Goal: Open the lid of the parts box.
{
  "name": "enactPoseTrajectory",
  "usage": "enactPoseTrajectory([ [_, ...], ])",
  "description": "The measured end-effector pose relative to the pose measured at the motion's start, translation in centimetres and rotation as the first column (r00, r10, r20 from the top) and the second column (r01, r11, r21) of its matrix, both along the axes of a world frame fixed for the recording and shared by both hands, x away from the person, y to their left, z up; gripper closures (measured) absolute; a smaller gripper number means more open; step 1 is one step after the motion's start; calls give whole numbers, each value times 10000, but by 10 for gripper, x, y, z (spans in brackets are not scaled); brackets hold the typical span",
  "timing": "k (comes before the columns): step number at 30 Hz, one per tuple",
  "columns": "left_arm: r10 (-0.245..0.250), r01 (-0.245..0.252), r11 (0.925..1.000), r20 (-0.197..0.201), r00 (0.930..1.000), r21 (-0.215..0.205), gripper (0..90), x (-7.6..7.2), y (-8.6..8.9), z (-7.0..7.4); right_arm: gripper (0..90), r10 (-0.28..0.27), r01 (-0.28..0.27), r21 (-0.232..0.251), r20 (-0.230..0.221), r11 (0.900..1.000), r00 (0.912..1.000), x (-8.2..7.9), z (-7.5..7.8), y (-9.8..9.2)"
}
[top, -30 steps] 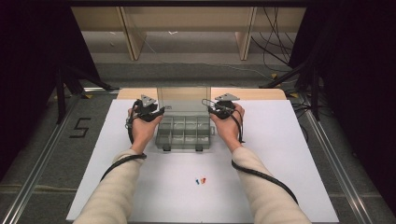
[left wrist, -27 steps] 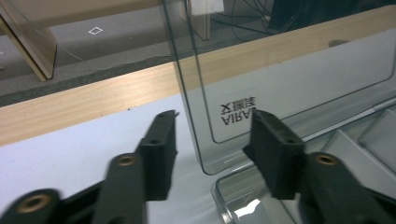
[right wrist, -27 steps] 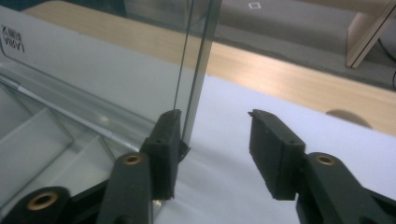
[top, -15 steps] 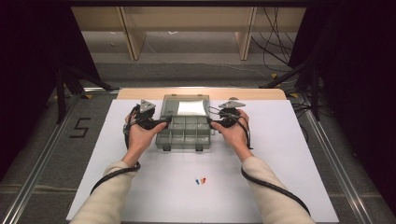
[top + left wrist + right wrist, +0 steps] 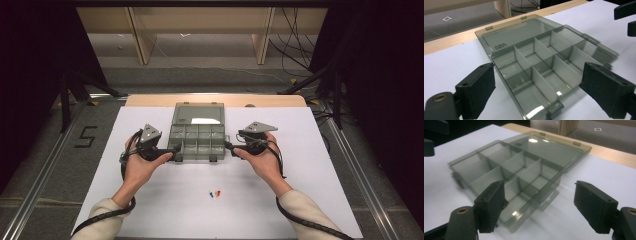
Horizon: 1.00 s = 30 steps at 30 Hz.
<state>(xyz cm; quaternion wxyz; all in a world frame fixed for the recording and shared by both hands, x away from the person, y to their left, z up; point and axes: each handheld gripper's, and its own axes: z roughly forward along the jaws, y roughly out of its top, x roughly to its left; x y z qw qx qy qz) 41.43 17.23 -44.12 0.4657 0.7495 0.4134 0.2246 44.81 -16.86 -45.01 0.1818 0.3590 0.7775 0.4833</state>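
Organizer box (image 5: pixel 197 139) lies flat — lid (image 5: pixel 198 113) flung away.

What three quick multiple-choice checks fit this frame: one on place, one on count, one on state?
1. Where do the small coloured pieces lie?
A. in the organizer box
B. on the white sheet, nearer the person than the box
C. on the wooden strip

2. How many compartments has the organizer box?
A. four
B. six
C. eight

3. What is the state of the lid?
A. shut
B. open, lying flat behind the box
C. taken off

Key: 1 B, they sit on the white sheet between the forearms; 2 C, two rows of four; 3 B, it lies flat, hinged at the far edge.
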Motion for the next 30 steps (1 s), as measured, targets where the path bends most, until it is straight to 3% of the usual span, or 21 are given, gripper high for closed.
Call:
enactPoseTrajectory([
  [6,-445,444,9989,132,9989,141,139,-30,2,1,258,347,-348,81,93,9994,9994,-28,3,-13],
  [9,-635,618,9965,285,9976,564,140,-45,3,0,256,524,-529,276,205,9982,9984,-41,3,-19],
  [14,-734,727,9962,122,9972,483,141,-60,4,-4,253,714,-723,331,280,9968,9971,-59,6,-33],
  [22,-857,850,9951,117,9963,515,144,-69,5,-7,251,708,-719,376,305,9967,9970,-80,4,-51],
  [30,-738,737,9955,-12,9973,590,150,-69,9,-9,250,961,-981,632,328,9932,9948,-79,4,-50],
])
